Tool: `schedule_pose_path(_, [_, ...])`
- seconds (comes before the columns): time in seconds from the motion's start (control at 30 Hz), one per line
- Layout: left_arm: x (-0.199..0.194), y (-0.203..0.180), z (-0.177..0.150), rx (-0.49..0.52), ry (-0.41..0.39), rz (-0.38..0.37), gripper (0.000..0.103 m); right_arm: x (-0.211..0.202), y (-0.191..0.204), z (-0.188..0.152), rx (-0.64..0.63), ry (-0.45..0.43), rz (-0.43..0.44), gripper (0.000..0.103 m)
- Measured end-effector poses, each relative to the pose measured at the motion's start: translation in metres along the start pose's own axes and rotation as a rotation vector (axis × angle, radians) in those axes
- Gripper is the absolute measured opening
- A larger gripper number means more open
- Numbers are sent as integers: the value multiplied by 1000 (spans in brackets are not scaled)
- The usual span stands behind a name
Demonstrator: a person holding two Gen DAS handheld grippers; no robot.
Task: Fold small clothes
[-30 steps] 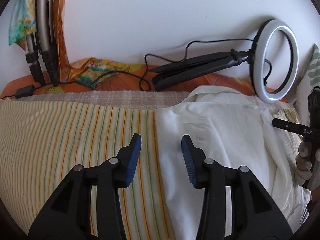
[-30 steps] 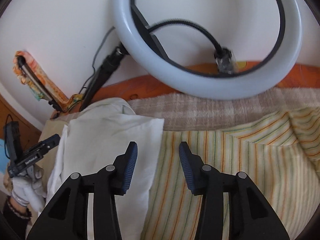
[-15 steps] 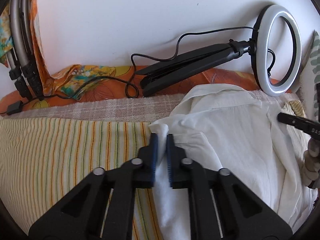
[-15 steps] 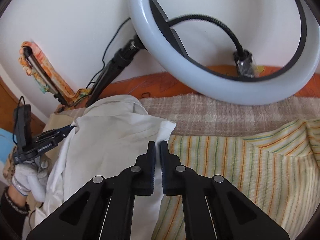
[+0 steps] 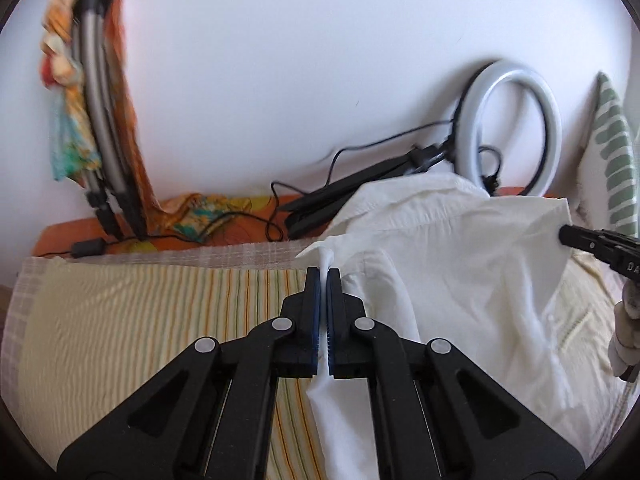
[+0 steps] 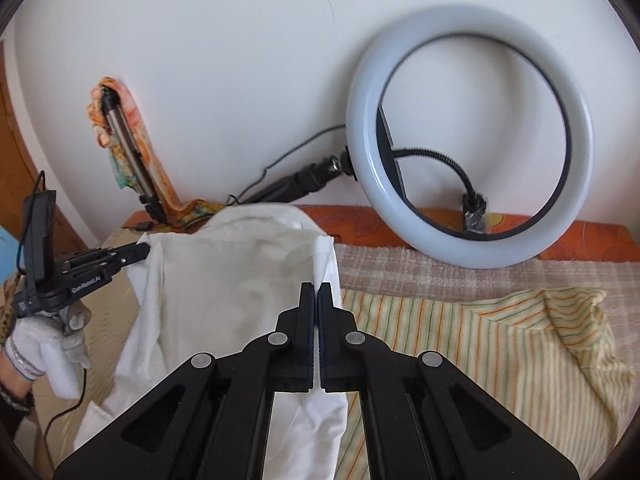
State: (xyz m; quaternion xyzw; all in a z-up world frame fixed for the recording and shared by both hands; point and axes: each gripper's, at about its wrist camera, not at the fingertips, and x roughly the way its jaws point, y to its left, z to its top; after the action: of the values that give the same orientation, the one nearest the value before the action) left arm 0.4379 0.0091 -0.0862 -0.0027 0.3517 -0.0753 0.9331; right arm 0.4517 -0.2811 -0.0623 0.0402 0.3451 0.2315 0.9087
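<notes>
- One white shirt (image 5: 460,264), right of centre in the left wrist view and lifted off the bed.
- Two claws, both mine: my left gripper (image 5: 324,280) is clamped on one shirt edge, my right gripper (image 6: 316,292) on the other (cloth pinched between closed pads).
- One ring light (image 6: 468,160), upper right, leaning on the white wall (image 6: 240,60).
- One striped sheet (image 6: 480,340) over the bed; a folded tripod (image 5: 100,120) stands upper left.

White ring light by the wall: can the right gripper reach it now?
Probably not freely: the right gripper is clamped on the white fabric shirt, though nothing stands between it and the white ring light.
</notes>
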Motion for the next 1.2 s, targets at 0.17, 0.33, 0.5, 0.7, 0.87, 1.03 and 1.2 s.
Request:
schedule_pose_path(0.17, [-54, -13, -14, -6, -54, -6, 0, -47, 19, -11, -40, -21, -12, 0])
schedule_pose_path(0.33, [-111, -36, -44, 21, -94, -9, 0, -96, 37, -38, -67, -30, -21, 0])
schedule_pose_path(0.5, [-155, -56, -92, 53, -115, 2, 0, -135, 54, -81, -102, -32, -34, 0])
schedule_pose_path(0.7, [-184, -68, -152, 101, -117, 17, 0, -154, 72, -142, -135, 9, -69, 0])
schedule_pose_path(0.87, [-196, -74, -199, 151, -82, 26, 0, -156, 74, -189, -137, 41, -100, 0])
schedule_pose_path(1.03, [-205, -58, -234, 120, -37, 14, 0, -168, 75, -226, -150, 64, -107, 0])
schedule_pose_path(1.2, [-238, -27, -246, -29, -55, -45, 0, -194, 58, -239, -34, 55, -43, 1])
